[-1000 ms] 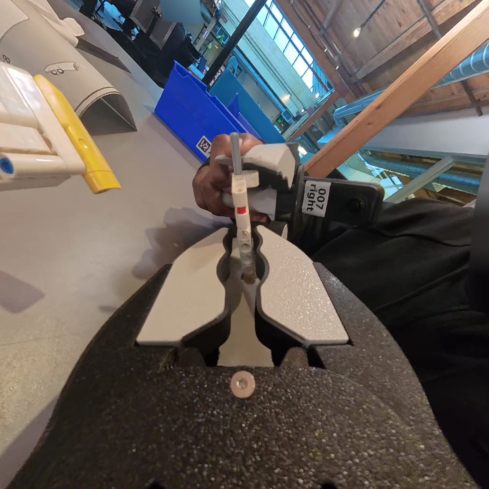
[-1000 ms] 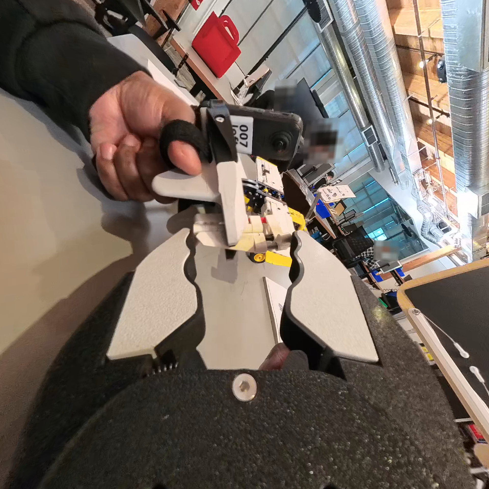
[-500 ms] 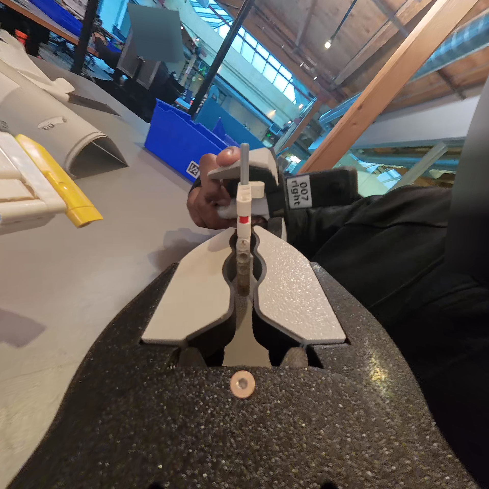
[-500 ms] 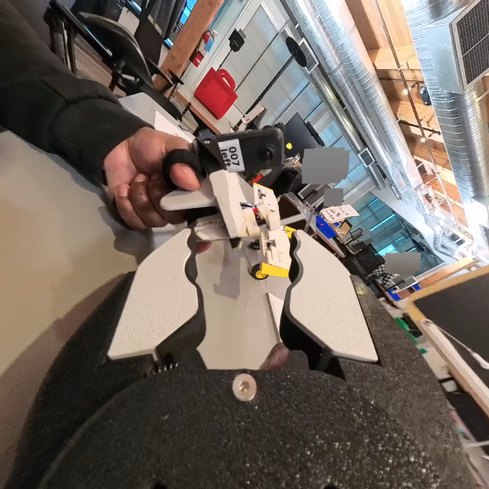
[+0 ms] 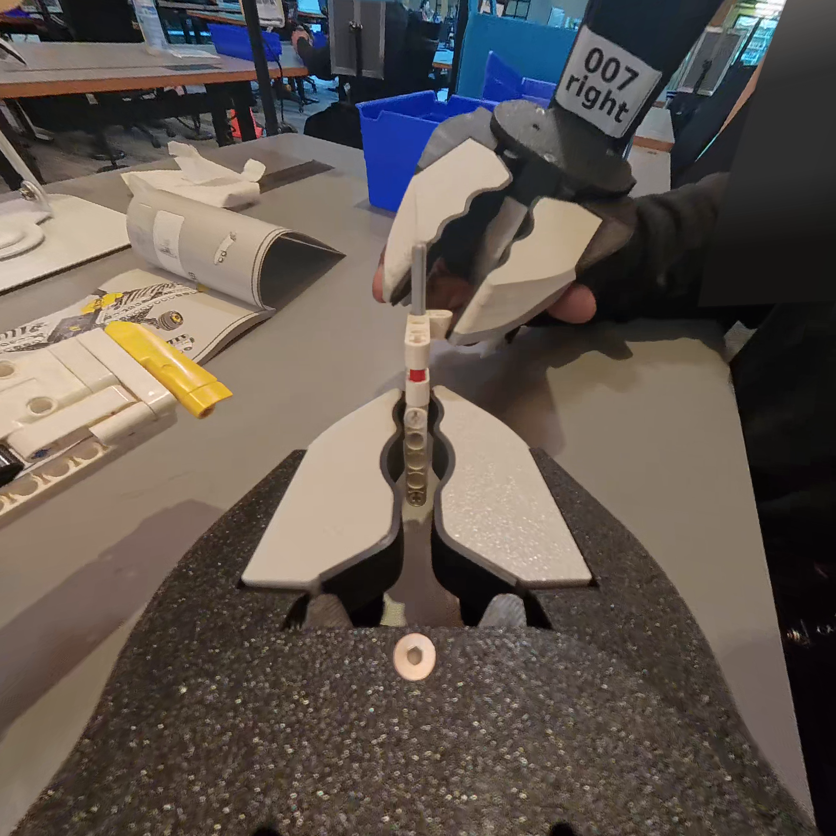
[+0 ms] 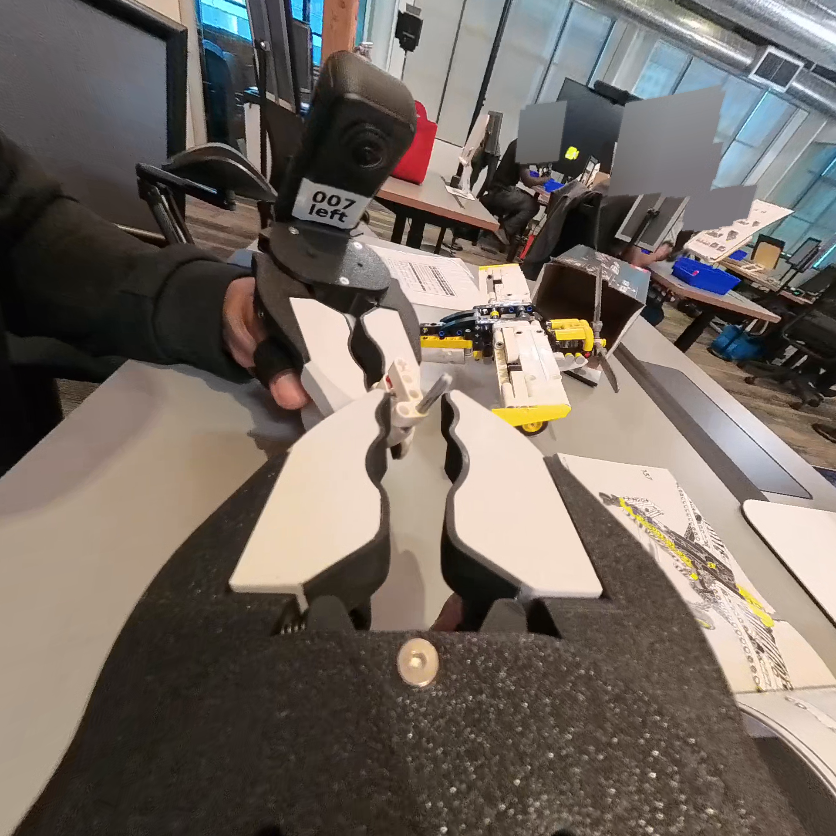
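place: open-plan office / maker workspace
ceiling: exposed metal ducts (image 6: 769,49)
walls: large glass panes (image 6: 520,59)
furniture: rows of desks (image 6: 434,203), office chairs (image 6: 809,344), monitors (image 6: 583,113)
work surface: grey counter (image 5: 294,362)
clutter: blue bins (image 5: 398,135), building-brick plane model (image 6: 520,348), open instruction booklet (image 5: 217,253)

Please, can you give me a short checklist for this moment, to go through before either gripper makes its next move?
1. Left gripper jaws pressed on the thin white holed-beam stick with a red band: ok.
2. Stick lined up straight along the left jaws: ok.
3. Right gripper jaws closed on the stick's grey axle: not ok, a gap shows beside the axle.
4. Right gripper touching the stick's white end piece: cannot tell.
5. White-and-yellow brick aeroplane model on the grey table, apart from both grippers: ok.
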`<state>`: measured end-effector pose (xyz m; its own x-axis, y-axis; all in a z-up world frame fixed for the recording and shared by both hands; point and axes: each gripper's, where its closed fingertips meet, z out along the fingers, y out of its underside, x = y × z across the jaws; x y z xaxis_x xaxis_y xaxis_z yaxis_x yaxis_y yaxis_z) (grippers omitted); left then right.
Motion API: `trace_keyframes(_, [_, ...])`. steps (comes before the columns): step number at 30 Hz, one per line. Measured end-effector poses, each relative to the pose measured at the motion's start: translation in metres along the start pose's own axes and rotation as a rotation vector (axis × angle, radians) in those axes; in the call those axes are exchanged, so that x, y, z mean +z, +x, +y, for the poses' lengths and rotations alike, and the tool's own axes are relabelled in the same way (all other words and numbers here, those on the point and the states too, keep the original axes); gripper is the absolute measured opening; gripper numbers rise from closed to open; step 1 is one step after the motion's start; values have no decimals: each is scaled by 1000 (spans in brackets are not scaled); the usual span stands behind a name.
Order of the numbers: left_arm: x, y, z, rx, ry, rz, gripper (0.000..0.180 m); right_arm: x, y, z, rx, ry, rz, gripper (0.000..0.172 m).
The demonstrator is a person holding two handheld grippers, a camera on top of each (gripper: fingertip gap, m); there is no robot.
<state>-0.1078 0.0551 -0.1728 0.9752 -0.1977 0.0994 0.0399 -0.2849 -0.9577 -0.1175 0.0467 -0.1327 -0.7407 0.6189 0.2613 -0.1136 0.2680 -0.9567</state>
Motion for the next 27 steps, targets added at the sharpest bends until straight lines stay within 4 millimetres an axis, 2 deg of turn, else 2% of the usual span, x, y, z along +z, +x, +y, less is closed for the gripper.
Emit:
trace_keyframes(5, [0,2,2,26,-13,9,7,0,-5,4,18,-7,-52,17])
trace_keyframes(17, [3,8,3,131,-23,-5,7,-6,-13,7,251,14,-232,15])
trace_keyframes(27, [6,5,7,34,-19,1,6,-4,-12,15,417,33,-280,16])
